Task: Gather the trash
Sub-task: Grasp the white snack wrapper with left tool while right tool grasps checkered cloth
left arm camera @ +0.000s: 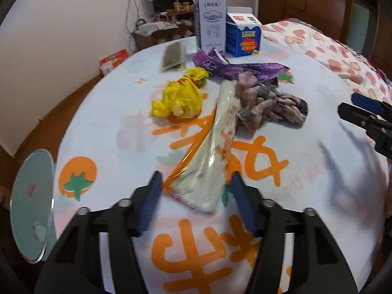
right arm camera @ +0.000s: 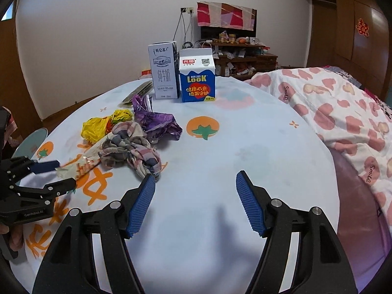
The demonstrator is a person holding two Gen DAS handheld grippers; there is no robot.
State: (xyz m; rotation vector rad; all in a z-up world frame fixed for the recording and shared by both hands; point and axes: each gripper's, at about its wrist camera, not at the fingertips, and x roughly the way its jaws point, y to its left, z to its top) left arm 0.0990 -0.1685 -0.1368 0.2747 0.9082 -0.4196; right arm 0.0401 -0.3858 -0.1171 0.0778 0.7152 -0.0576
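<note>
Trash lies on a round table with a pale blue cloth (left arm camera: 117, 127): a long clear wrapper with an orange edge (left arm camera: 210, 156), a yellow crumpled bag (left arm camera: 180, 98), a purple wrapper (left arm camera: 235, 67), a crumpled plaid rag (left arm camera: 272, 103), a dark flat packet (left arm camera: 172, 56). My left gripper (left arm camera: 197, 180) is open, its jaws on either side of the clear wrapper's near end; it also shows in the right wrist view (right arm camera: 58, 174). My right gripper (right arm camera: 196, 183) is open and empty above bare cloth (right arm camera: 245, 147), just right of the rag (right arm camera: 129, 147).
A tall grey-white milk carton (right arm camera: 164, 71) and a blue LOOK carton (right arm camera: 197, 77) stand upright at the table's far side. A round teal bin lid (left arm camera: 31, 203) sits beside the table at left. A bed with a pink-patterned quilt (right arm camera: 343, 115) is at the right.
</note>
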